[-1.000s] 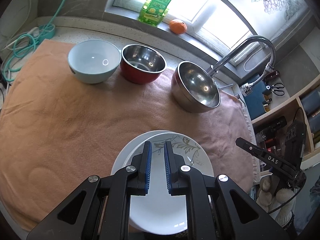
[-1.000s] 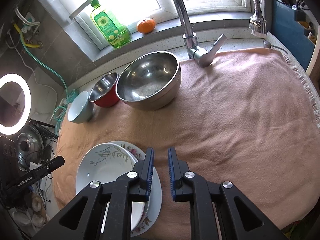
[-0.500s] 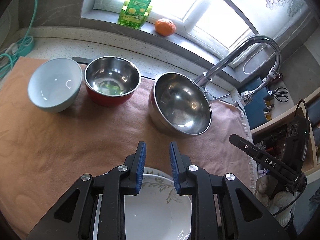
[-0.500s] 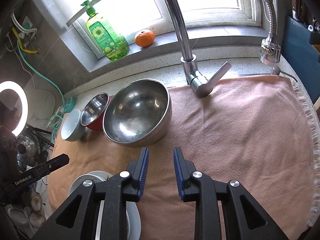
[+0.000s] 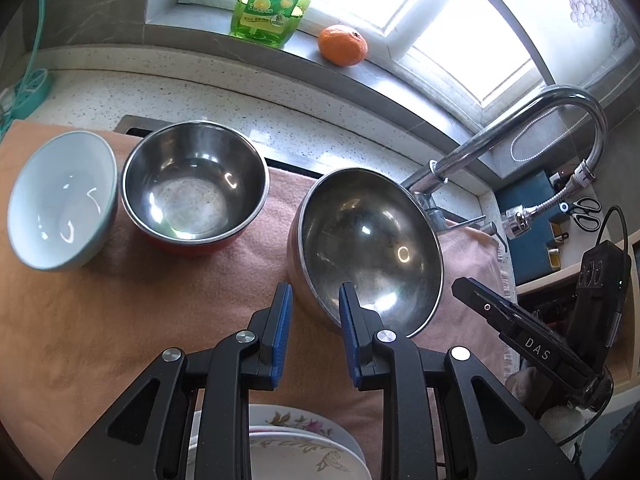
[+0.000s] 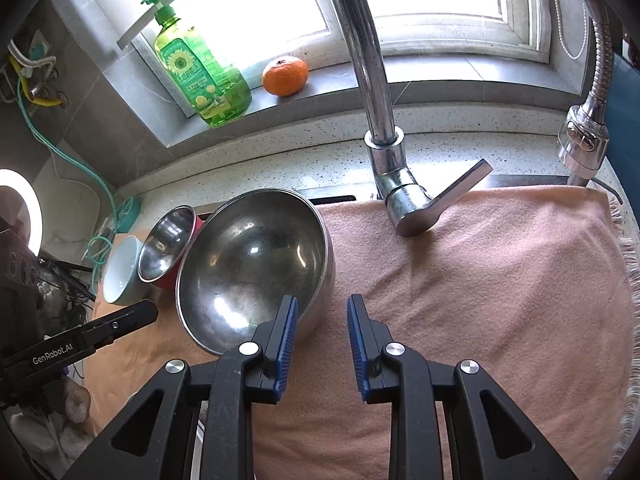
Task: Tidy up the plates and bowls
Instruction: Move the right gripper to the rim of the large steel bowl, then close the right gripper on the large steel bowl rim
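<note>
Across the lower half of both views lies the pink cloth, and it is my first worry: it sits loose over the counter, so anything I drag instead of lift could ruck it up and tip what stands on it.

At the upper middle of the right view the faucet arches over the work area. A bowl lifted carelessly on that side could knock its spout or lever.

The large steel bowl stands on the cloth at centre right of the left view, leaning a little towards me. My left gripper has just been opening; its jaws are slightly spread, with the bowl's near rim showing in the gap and neither pad pressing on it. My right gripper has likewise just been opening, and its jaws stand apart beside the opposite edge of that bowl, holding nothing. The wall is thin, smooth and curved, so I judge a shallow or uneven pinch could let it slip, swing or spin out. If only one side bites, the bowl may roll.

At the bottom edge of the left view the stacked plates lie under my fingers. A dropped bowl would land on them.

Upper left, the red bowl and the pale blue bowl stand just beside each other. Nesting with a hard set-down could chip the blue one.
</note>
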